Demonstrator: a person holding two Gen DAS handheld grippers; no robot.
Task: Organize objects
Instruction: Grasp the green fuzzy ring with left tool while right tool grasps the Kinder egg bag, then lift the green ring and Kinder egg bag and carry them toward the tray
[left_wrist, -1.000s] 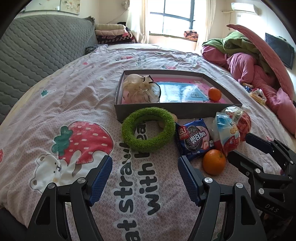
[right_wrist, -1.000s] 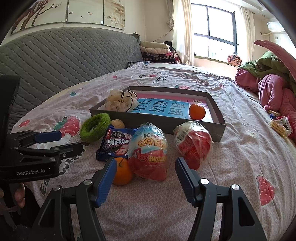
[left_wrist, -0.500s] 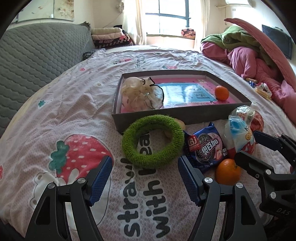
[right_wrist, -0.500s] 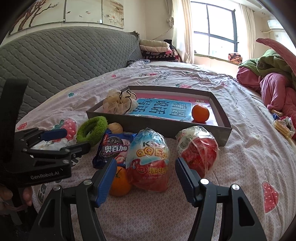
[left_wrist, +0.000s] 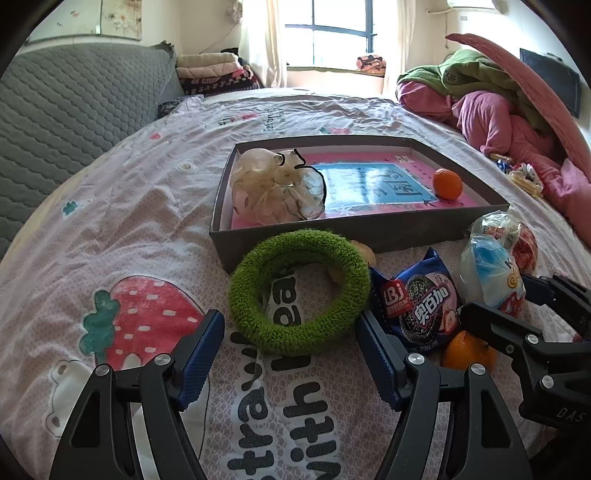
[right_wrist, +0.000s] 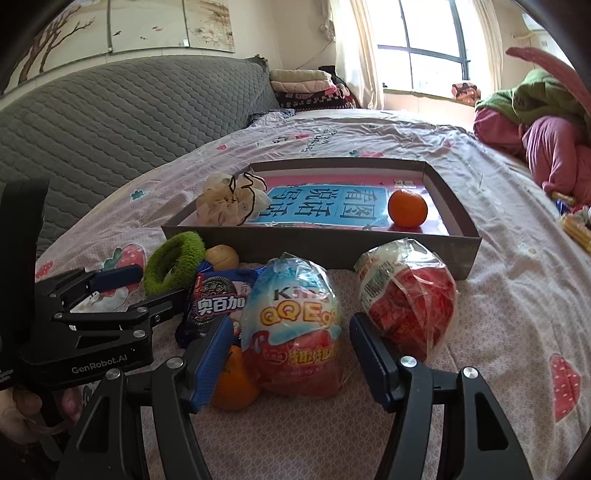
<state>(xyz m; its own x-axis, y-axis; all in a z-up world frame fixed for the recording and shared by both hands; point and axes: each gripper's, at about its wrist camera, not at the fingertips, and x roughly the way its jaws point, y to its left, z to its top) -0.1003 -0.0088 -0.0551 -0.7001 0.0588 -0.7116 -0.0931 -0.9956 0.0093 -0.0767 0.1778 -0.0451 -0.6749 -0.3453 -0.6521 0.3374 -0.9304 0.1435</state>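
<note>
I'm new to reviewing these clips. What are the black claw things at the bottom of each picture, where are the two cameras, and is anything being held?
A person holds two hand grippers, each with a camera looking along its blue-padded fingers. One picture is from the left gripper, the other from the right gripper. Both are open and hold nothing. On the bed, a grey box contains an orange and a cream pouch. In front lie a green ring, a cookie packet, another orange and two wrapped eggs: blue and red.
</note>
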